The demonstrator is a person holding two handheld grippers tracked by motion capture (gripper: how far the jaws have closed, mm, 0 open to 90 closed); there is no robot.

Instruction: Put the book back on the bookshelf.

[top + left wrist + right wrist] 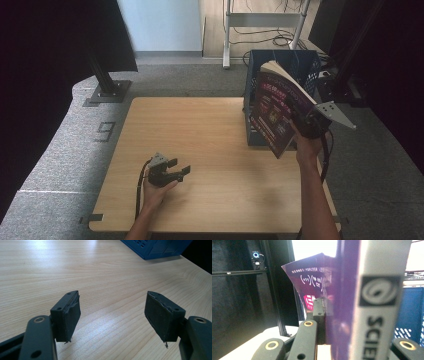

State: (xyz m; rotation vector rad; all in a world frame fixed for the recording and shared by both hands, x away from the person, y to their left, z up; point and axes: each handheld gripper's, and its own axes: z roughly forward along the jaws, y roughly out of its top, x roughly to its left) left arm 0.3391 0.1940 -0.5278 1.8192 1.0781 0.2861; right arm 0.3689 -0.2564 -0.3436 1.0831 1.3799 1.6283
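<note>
A thick purple paperback book [272, 112] hangs tilted in the air at the table's right side, in front of the blue crate [306, 64]. My right gripper [300, 119] is shut on it. In the right gripper view the book's white spine [378, 302] and purple cover [312, 282] stand between the jaws, and the left pad [319, 312] presses on the cover. Low on the table's near left, my left gripper [181, 168] rests open in the person's hand. Its two pads [71, 315] stand wide apart over bare wood, with nothing between them.
The wooden table [200, 125] sits on grey carpet. The blue crate [155, 247] stands at its far right corner. A black post base [107, 92] and dark curtains are at the left, and a white frame with cables [265, 30] is behind.
</note>
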